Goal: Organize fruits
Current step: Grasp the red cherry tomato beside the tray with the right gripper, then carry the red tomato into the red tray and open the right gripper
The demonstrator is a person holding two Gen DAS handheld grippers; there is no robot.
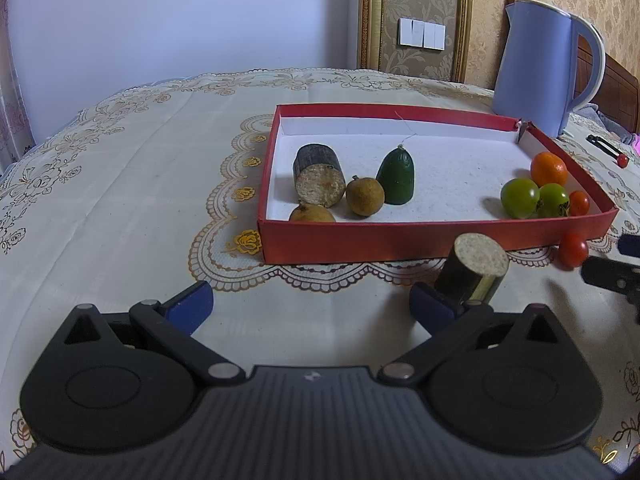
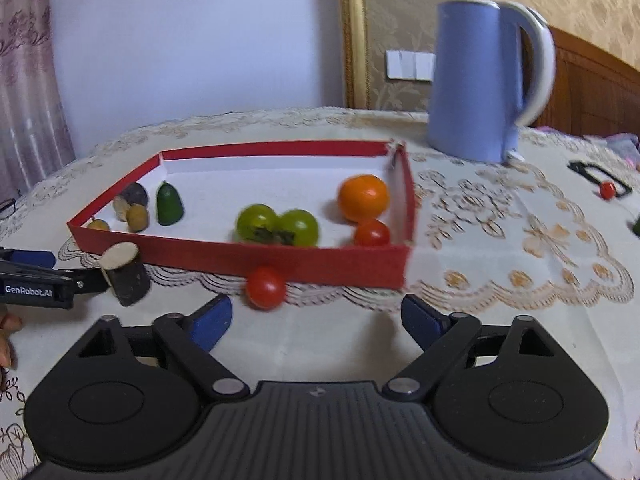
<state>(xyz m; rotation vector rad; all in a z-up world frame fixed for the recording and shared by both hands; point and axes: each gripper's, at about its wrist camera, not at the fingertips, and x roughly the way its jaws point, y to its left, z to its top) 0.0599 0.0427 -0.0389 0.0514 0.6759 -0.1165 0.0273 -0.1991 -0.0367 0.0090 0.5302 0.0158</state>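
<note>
1. Left gripper (image 1: 311, 303) jaws spread wide, nothing between them; a dark cut cylinder piece (image 1: 474, 268) stands on the tablecloth (image 1: 120, 200) just beside its right finger
2. Right gripper (image 2: 316, 318) open and empty, red cherry tomato (image 2: 265, 287) just ahead, outside the red tray (image 2: 280, 258)
3. Tray holds an orange (image 2: 363, 197), two green fruits, another small tomato, brown pieces at the far end
4. Blue kettle (image 2: 476, 80) behind the tray
</note>
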